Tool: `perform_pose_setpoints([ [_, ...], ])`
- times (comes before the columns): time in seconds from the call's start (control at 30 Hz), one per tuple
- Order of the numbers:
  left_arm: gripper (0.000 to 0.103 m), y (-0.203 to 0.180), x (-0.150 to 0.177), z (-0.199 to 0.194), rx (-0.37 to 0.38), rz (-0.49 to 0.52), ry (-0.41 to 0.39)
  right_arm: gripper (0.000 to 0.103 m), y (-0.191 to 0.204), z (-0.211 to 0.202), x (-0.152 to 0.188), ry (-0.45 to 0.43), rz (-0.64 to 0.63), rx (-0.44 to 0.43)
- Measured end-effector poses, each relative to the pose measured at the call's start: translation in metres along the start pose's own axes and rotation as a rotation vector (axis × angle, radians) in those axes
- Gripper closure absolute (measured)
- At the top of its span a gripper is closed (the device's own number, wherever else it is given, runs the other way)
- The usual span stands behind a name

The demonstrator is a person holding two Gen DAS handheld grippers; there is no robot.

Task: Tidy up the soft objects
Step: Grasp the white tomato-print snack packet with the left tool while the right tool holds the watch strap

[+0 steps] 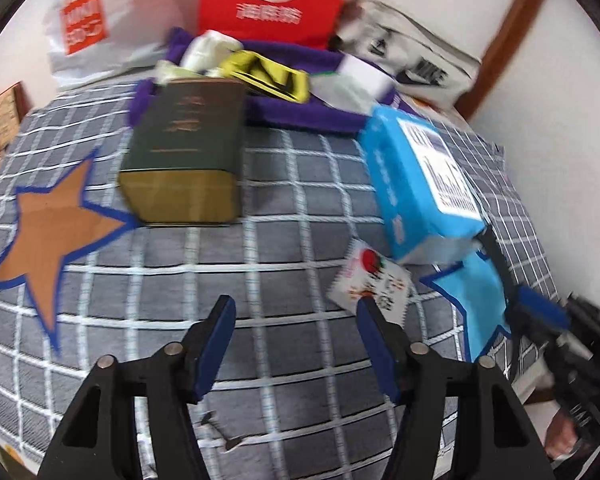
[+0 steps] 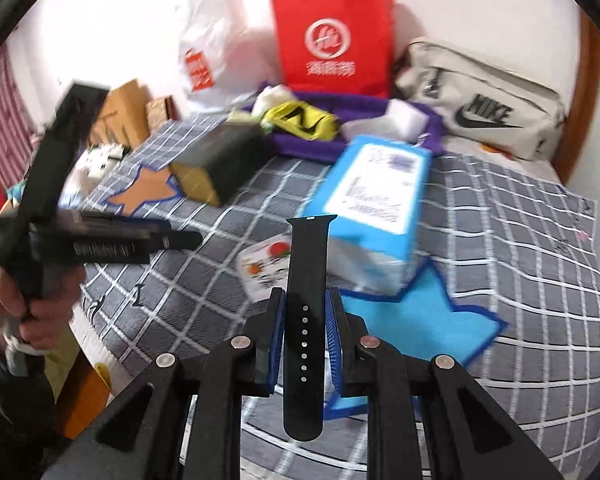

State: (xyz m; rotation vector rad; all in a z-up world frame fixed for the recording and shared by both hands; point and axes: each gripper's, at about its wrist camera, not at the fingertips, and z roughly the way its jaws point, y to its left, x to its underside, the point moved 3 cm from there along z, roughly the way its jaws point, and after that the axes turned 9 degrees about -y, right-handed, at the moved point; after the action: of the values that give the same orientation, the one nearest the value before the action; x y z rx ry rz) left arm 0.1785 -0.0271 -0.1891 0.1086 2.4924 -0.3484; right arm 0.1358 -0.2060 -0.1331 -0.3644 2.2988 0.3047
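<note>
1. Your right gripper (image 2: 305, 320) pinches a black watch strap (image 2: 305, 312) between its blue pads, raised over the grey checked bedcover (image 2: 520, 240).
2. Ahead of it stand a blue tissue pack (image 2: 372, 216) and a small white sachet (image 2: 266, 264); beyond them lie a dark green tin (image 2: 220, 160) and a purple cloth (image 2: 340, 120) carrying a yellow pouch (image 2: 300, 120).
3. The strap's long axis runs along your fingers, lug end pointing away, punched holes facing the camera.
4. Your left gripper (image 1: 296, 324) is half open and holds nothing.
5. You have two star patches: one orange (image 1: 48, 224), one blue (image 2: 428, 316). Against the wall stand one red bag (image 2: 336, 40), one white bag (image 2: 212, 48) and one Nike pouch (image 2: 484, 108).
</note>
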Motion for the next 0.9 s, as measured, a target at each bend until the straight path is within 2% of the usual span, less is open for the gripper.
perform_pose_setpoints([
  [0.2, 0.029, -0.030, -0.001, 0.020, 0.012, 0.091, 0.028, 0.083, -0.028, -0.003, -0.001, -0.022, 0.057, 0.009],
  [0.5, 0.028, -0.059, 0.001, 0.057, 0.020, 0.185, 0.100, 0.083, -0.045, -0.003, 0.012, 0.000, 0.059, -0.027],
  [0.67, 0.026, -0.076, 0.006, 0.065, -0.036, 0.291, 0.078, 0.083, -0.046, -0.002, 0.027, 0.026, 0.067, -0.068],
  [0.77, 0.025, -0.077, 0.005, 0.066, -0.029, 0.287, 0.068, 0.083, -0.049, 0.004, 0.033, 0.045, 0.073, -0.068],
  [0.83, 0.032, -0.077, 0.005, 0.066, -0.026, 0.294, 0.051, 0.083, -0.051, 0.010, 0.037, 0.060, 0.079, -0.062],
  [0.9, 0.044, -0.076, 0.006, 0.063, -0.023, 0.295, 0.036, 0.083, -0.051, 0.014, 0.040, 0.072, 0.079, -0.059],
])
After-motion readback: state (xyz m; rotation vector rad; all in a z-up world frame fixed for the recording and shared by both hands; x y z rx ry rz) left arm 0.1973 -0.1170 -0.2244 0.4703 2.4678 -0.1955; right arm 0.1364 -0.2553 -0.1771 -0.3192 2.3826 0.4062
